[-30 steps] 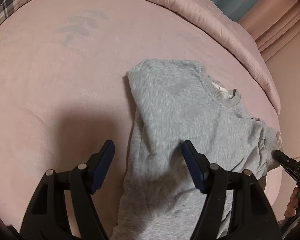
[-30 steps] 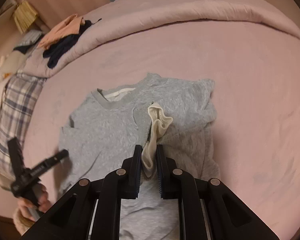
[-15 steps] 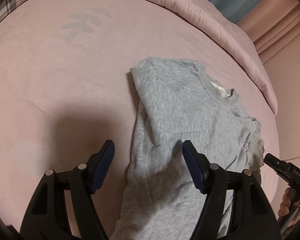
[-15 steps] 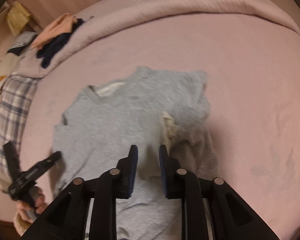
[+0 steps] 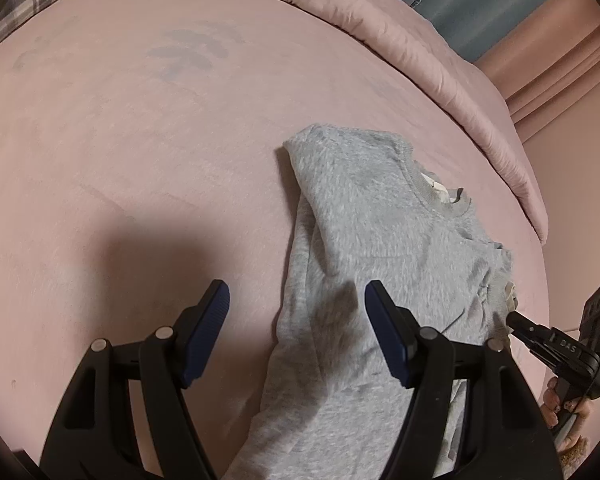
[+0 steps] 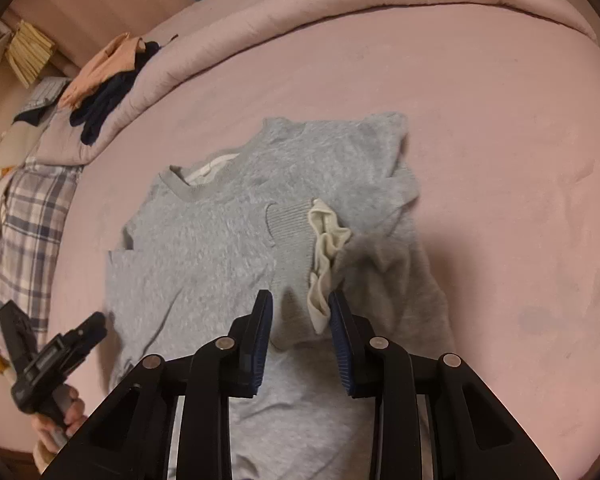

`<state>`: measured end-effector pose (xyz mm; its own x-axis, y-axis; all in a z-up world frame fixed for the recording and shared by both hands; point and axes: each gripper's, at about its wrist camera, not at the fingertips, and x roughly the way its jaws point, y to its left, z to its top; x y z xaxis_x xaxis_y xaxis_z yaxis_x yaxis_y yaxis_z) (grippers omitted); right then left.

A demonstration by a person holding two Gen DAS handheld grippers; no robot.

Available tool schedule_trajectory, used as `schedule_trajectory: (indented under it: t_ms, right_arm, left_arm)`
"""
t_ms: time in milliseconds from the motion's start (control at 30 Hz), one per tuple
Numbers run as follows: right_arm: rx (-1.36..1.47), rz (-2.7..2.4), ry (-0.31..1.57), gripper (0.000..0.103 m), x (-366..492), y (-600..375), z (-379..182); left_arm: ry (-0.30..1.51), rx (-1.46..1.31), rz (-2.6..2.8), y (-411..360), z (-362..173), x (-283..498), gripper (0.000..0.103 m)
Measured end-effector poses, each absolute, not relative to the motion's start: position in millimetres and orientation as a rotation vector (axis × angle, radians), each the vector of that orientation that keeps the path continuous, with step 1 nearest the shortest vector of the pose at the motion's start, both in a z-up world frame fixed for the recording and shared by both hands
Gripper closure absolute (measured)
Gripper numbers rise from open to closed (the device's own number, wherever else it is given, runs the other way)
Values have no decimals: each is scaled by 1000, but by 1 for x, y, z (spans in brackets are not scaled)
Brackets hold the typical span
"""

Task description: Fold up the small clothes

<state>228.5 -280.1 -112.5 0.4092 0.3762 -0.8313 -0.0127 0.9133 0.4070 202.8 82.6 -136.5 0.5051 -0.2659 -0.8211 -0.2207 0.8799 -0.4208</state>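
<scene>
Presently, at far left of the right wrist view, a plaid cloth (image 6: 32,216) lies on the bed (image 6: 500,140) edge; beyond it a peach and navy clothes pile (image 6: 108,76) sits on the rolled quilt (image 6: 340,4). Below, a hand (image 6: 60,420) holds the left gripper (image 5: 296,308); its jaws stand wide apart, empty, the left finger over bare sheet, the right over the sweater's near edge. The grey sweater (image 6: 220,248) lies mid-bed, collar toward the quilt, one sleeve folded across the front; the cuff (image 6: 292,224) shows a cream lining (image 6: 324,264). The right gripper (image 6: 300,308) is parted, gripping nothing; its right pad (image 6: 338,312) is just beside the lining.
</scene>
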Motion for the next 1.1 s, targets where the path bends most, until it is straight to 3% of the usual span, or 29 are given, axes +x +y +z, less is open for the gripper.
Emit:
schedule_trajectory:
  t_ms: [33,67,133,600,667,800,1100]
  right_arm:
    - [349,247,1129,79,230,-276,-113]
    - [328,238,1121,92,230,-273,-112]
    - [291,224,1096,97,230,-268,-108]
    - [365,200,854,99,212,-302,-45]
    - [376,176,865,99,213,-311,-52]
    - [378,136,953,99,222,-317,-89]
    - [341,46,1069,99,229,-316,-147]
  left_arm:
    - [1052,-520,-27,84,-136,202,34]
    - [1051,-522,-26,84,-135,201,34]
    - [1048,-527,-26,86,-134,200,34]
    - [1046,-467,-83,58,-125,230,34]
    - [1062,-451,-85,52,-130,236,34]
    - [1112,-379,-63,36,-147,250,48]
    - [1120,-339,-43,37,-161,255,43]
